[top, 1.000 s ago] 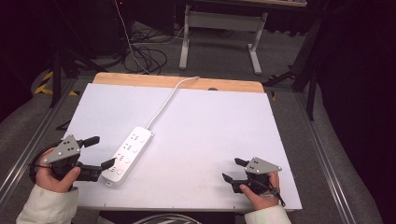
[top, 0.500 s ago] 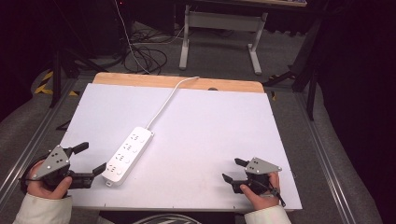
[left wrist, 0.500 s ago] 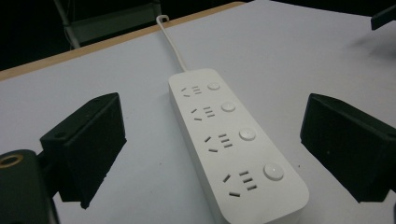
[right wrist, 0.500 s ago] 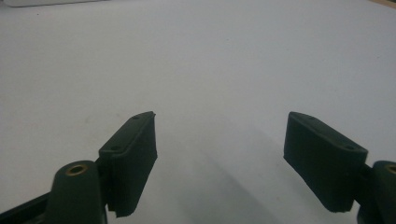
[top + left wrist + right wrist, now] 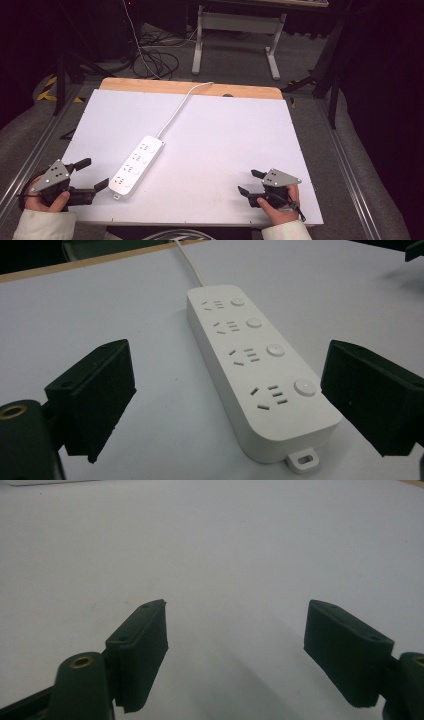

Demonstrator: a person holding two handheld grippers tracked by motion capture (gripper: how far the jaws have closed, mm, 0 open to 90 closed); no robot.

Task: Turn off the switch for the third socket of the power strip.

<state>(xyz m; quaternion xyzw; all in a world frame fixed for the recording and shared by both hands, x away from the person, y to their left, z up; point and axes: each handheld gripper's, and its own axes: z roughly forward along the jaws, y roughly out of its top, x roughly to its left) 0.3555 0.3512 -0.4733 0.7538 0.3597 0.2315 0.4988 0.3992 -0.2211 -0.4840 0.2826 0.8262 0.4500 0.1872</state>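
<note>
White power strip (image 5: 136, 165) flat on white table (image 5: 225, 135), left of centre in high view, cord (image 5: 182, 106) running toward upper edge. Left gripper (image 5: 90, 175) at lower left, jaws wide apart, holding nothing, just short of strip's near end. Right gripper (image 5: 248, 182) at lower right, likewise spread and empty, well apart. Likely faults: smooth housing slipping under a shallow end grip; cord dragging and swinging strip off line.

The left gripper (image 5: 91, 173) is pulling back from the power strip (image 5: 137, 165), drifting toward the table's near left corner. A second ago its jaws were right against the strip's near end; now they are standing wide apart and just beside it, touching nothing, with the strip lying free between them in the left gripper view.
</note>
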